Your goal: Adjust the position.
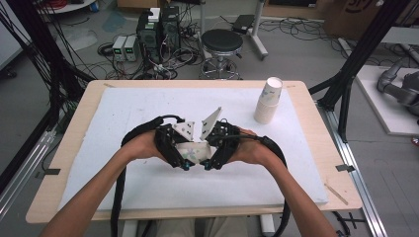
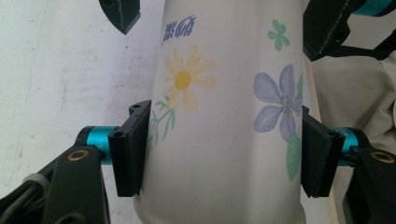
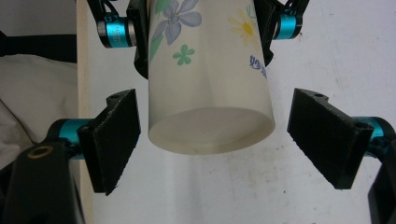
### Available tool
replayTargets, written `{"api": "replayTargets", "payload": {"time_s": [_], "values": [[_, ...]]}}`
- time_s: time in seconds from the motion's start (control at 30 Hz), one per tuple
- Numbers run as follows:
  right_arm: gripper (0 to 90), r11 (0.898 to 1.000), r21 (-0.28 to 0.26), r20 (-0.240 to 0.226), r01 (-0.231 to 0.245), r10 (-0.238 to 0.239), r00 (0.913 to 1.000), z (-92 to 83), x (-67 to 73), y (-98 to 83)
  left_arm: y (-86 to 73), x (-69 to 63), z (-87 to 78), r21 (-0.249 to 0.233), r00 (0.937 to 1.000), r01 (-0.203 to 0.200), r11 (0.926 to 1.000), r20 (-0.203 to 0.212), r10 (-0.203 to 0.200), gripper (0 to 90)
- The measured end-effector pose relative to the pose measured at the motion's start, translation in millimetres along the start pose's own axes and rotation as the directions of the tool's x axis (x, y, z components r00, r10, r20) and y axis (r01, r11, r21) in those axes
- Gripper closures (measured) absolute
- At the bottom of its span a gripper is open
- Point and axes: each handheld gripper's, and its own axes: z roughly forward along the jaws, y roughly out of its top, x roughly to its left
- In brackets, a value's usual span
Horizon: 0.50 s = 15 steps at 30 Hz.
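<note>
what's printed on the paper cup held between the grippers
White paper cup with yellow, blue and green flowers, clearest in the left gripper view.

cup (image 2: pixel 224 116): white paper, printed with a yellow daisy, pale blue-violet flowers, green leaves, a small green clover and blue lettering
left gripper (image 2: pixel 224 149): black jaws on the cup, turquoise metal collars
right gripper (image 3: pixel 215 140): black jaws beside the cup's base, turquoise collars
cup stack (image 1: pixel 268 101): white, faint print, beyond the cup
mat (image 1: pixel 148 187): white, under the cup
table (image 1: pixel 64 148): pale wood edge around the mat
</note>
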Motion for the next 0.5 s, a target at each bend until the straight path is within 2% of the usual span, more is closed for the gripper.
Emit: {"api": "replayTargets", "payload": {"time_s": [0.03, 0.07, 0.17, 0.33, 0.4, 0.47, 0.5], "values": [[21.8, 1.0, 0.0, 0.0, 0.0, 0.0, 1.0, 0.0, 0.0, 0.0, 0.2, 0.2, 0.0, 0.002, 1.0, -0.001, 1.0, 0.001, 0.001, 30.6], [28.3, 1.0, 0.005, -0.01, 0.001, -0.001, 0.9999, 0.0, -0.2, 0.1, 0.3, 0.5, 0.0, 0.001, 1.0, -0.003, 1.0, 0.001, 0.003, 30.6], [35.4, 1.0, 0.019, -0.035, 0.001, -0.001, 0.9994, 1.0, -0.3, 1.0, 0.3, 0.8, 0.0, 0.0, 1.0, -0.006, 1.0, 0.002, 0.006, 30.5], [37.7, 0.999, 0.042, -0.01, 0.0, 0.0, 0.9999, 3.6, 0.5, 2.9, -2.4, 1.1, 2.6, -0.009, 1.0, -0.002, 1.0, -0.008, 0.002, 29.7], [37.7, 0.999, 0.049, -0.014, -0.004, 0.004, 0.9999, 3.6, 0.7, 2.9, -3.6, 2.3, 2.7, -0.003, 0.9998, -0.017, 0.9999, -0.006, 0.017, 28.4], [37.7, 0.999, 0.046, -0.015, 0.0, 0.001, 0.9999, 3.8, 0.2, 2.8, -3.8, 2.4, 2.9, -0.017, 0.9996, -0.018, 0.9997, -0.022, 0.018, 26.4], [37.6, 0.999, 0.039, -0.011, -0.003, 0.003, 0.9999, 3.8, -0.4, 2.4, -3.5, 3.1, 2.3, -0.029, 0.999, -0.021, 0.9993, -0.039, 0.02, 17.1]]}}
